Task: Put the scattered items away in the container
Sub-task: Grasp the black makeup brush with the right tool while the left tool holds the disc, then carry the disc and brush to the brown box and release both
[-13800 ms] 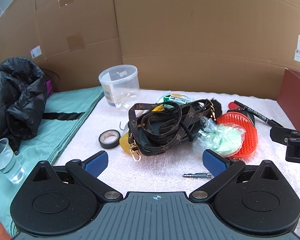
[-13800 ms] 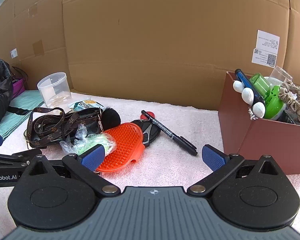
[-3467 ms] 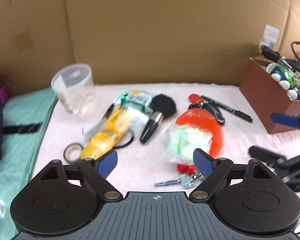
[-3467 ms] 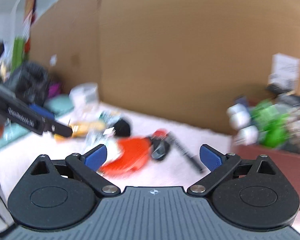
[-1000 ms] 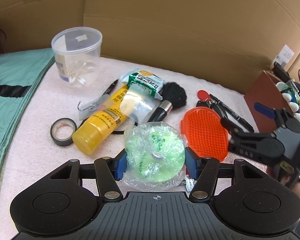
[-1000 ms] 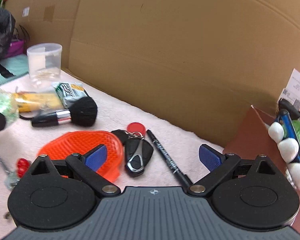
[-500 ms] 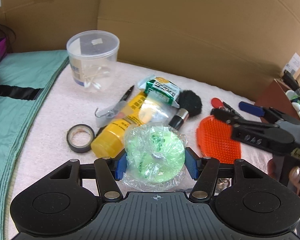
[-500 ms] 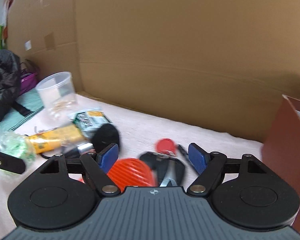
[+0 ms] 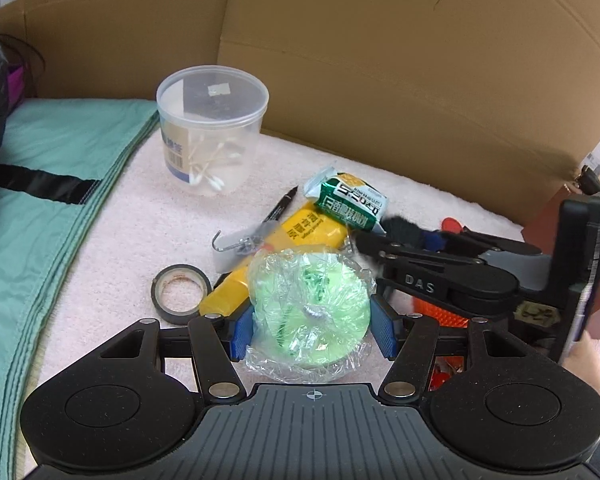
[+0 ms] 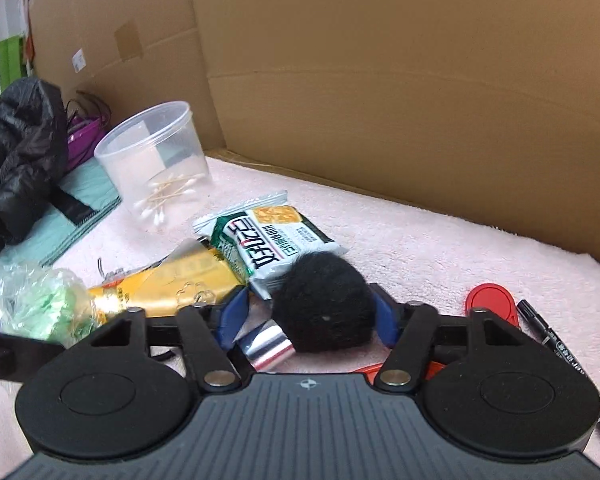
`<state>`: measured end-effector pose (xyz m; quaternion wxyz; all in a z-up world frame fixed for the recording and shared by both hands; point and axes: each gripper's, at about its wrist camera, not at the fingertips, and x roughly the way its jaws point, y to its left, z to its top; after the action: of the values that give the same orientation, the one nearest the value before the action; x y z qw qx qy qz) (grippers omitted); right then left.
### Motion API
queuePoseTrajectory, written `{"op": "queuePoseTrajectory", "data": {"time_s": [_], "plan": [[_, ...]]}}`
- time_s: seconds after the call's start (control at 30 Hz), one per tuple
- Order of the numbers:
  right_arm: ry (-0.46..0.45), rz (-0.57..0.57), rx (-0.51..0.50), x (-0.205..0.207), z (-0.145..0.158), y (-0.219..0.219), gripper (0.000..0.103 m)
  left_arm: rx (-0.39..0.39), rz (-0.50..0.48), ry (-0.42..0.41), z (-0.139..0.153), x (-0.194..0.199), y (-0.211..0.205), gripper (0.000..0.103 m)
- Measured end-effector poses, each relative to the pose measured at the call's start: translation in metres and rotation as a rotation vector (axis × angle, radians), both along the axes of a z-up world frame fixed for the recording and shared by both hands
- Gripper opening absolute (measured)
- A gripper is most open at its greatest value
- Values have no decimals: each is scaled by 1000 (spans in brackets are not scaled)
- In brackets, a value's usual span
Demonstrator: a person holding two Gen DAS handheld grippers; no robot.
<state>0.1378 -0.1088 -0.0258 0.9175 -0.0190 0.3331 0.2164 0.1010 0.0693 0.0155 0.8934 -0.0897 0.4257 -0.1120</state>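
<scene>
My left gripper (image 9: 312,320) is shut on a round green item in clear plastic wrap (image 9: 310,308), held just above the pink towel. The wrapped item (image 10: 32,304) also shows at the left edge of the right wrist view. My right gripper (image 10: 310,316) is low over the towel and its jaws are closing around the black makeup brush (image 10: 324,308). The right pad touches the bristles and the left pad stands a little apart. The right gripper (image 9: 396,234) reaches in from the right in the left wrist view. Behind it, the brown box (image 9: 544,216) is mostly hidden.
Beside the brush lie a yellow tube (image 10: 172,280), a green snack packet (image 10: 268,240), a red key tag (image 10: 492,300) and a black marker (image 10: 556,344). A tape roll (image 9: 180,292), a clear swab tub (image 9: 212,132) and an orange brush (image 9: 440,312) are nearby. A cardboard wall (image 9: 380,60) closes the back.
The right gripper swung left from the orange brush and key fob to the black makeup brush, and its jaws narrowed around it. The left gripper kept its grip on the wrapped green item.
</scene>
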Motion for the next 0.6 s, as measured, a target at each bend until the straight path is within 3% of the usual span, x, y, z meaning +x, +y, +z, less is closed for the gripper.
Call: {"op": "queuePoseTrajectory", "data": {"time_s": [0.03, 0.13, 0.23, 0.33, 0.6], "plan": [[7, 23, 4, -3, 2, 0, 38, 6, -2, -1, 0, 0, -2, 60], [7, 54, 19, -17, 8, -2, 28, 4, -16, 1, -1, -2, -5, 60], [-49, 78, -17, -34, 11, -3, 25, -7, -23, -8, 3, -6, -7, 60], [-82, 76, 19, -48, 20, -13, 22, -16, -29, -21, 11, -9, -11, 60], [-224, 42, 55, -76, 74, -56, 22, -41, -106, -38, 38, -7, -57, 60]]}}
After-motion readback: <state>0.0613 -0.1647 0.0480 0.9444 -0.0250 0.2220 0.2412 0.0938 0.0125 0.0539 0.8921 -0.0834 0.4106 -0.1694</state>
